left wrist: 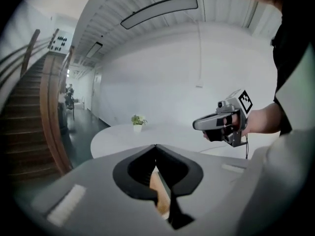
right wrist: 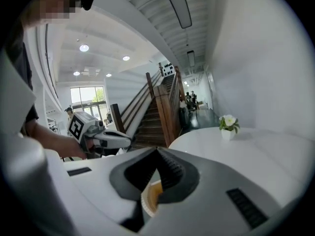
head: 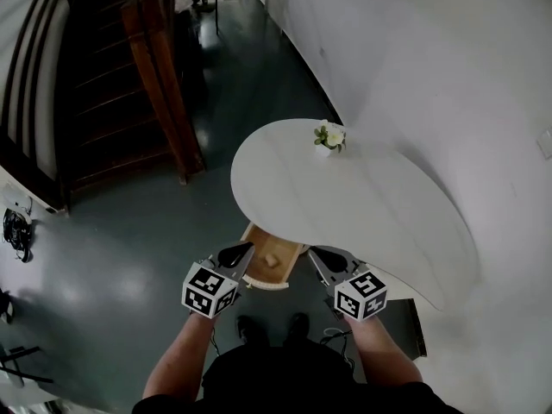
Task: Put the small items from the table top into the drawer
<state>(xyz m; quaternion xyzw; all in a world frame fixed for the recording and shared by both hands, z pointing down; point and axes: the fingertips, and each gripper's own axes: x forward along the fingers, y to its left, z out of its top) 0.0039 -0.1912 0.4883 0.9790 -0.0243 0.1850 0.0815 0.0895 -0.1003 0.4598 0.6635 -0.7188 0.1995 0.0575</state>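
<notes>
At the bench's [head: 379, 210] near edge, the open drawer [head: 263, 281] sits between your left tool [head: 244, 249] and right tool [head: 316, 254], both shut, empty. The flower pot [head: 329, 136] stands at the far edge, straight ahead of your right tool.

1. The head view is evenly lit by soft, diffuse light. The white surface [head: 371, 210] and the wall [head: 414, 59] are bright, almost washed out.
2. The wooden staircase [head: 103, 84] lies in deep shade, with little detail.
3. The glossy floor [head: 129, 274] shows pale patches of glare.
4. In the left gripper view the light is flat and grey. Fisheye distortion bends the ceiling's lines, and the corners fall to black.
5. In the right gripper view the round ceiling lights [right wrist: 84, 47] and a far window [right wrist: 88, 96] blow out to white. The edges darken and curve in the same way.
</notes>
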